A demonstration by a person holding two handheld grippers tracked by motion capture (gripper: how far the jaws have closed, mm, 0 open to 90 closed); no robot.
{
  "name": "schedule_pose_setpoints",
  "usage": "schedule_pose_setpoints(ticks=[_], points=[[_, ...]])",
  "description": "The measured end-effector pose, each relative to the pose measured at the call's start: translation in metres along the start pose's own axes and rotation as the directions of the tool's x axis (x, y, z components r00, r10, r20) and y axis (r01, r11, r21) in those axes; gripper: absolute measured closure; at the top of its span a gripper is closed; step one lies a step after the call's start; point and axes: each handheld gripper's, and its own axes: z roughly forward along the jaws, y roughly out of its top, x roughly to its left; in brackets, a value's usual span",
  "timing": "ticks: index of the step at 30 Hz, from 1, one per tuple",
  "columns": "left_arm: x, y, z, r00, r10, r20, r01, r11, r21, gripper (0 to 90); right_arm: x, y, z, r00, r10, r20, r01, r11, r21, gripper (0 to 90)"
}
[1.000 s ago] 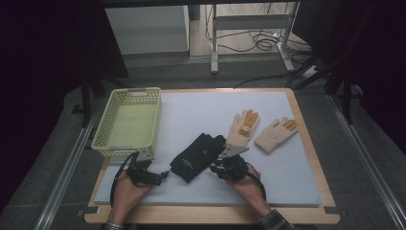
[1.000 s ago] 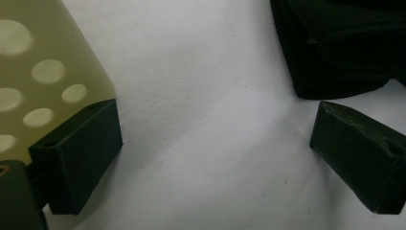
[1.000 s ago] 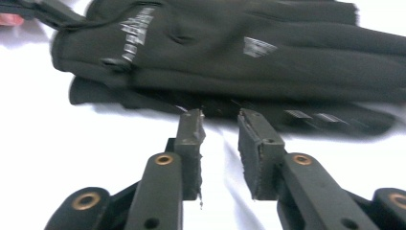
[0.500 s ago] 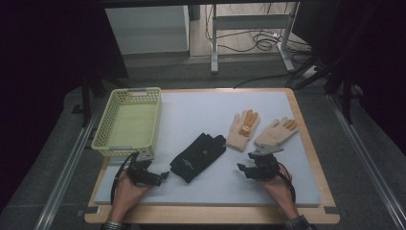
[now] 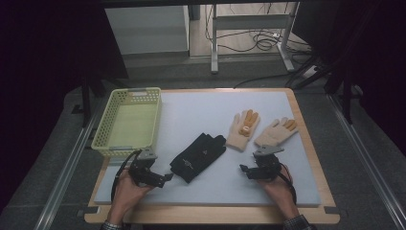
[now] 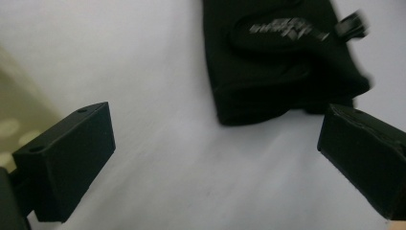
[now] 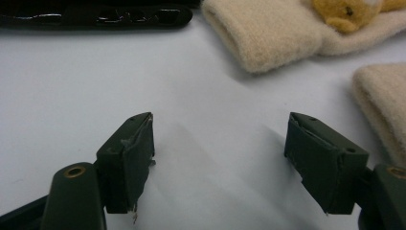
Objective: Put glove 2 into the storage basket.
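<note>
Here, left gripper (image 5: 163,180) jaws wide apart just beside black glove (image 5: 198,156), right gripper (image 5: 245,171) jaws just opening, nothing between, near cream gloves (image 5: 261,132)

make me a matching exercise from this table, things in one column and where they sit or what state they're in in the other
Things:
1. basket
2. black glove
3. cream gloves
4. left gripper

Places or states:
A. jaws open, nothing between them
B. right part of the mat, side by side
C. left edge of the mat
D. middle of the mat, lying flat

Pairs: 1-C, 2-D, 3-B, 4-A
</note>
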Motion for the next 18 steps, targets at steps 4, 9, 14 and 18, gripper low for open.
schedule_pose_setpoints(ticks=[4,9,14,18], points=[[-0.005,0.015,0.002,0.9999,0.015,0.006,-0.015,0.9999,-0.002,0.0,0.000,0.000,0.000,1.0000,0.000,0.001,0.000,1.000,-0.001,24.9],[-0.015,0.041,0.018,0.9991,0.033,0.028,-0.034,0.9993,0.015,0.0,0.000,0.000,0.000,1.0000,0.000,0.007,0.000,1.000,0.000,24.0],[-0.022,0.064,0.041,0.9973,0.068,0.028,-0.069,0.9963,0.051,0.0,0.000,0.000,0.000,1.0000,0.001,0.009,-0.001,1.000,0.000,23.4],[-0.022,0.075,0.058,0.9978,0.059,0.030,-0.061,0.9957,0.070,0.0,0.000,0.000,0.000,1.0000,0.002,0.010,-0.002,1.000,0.000,23.2]])
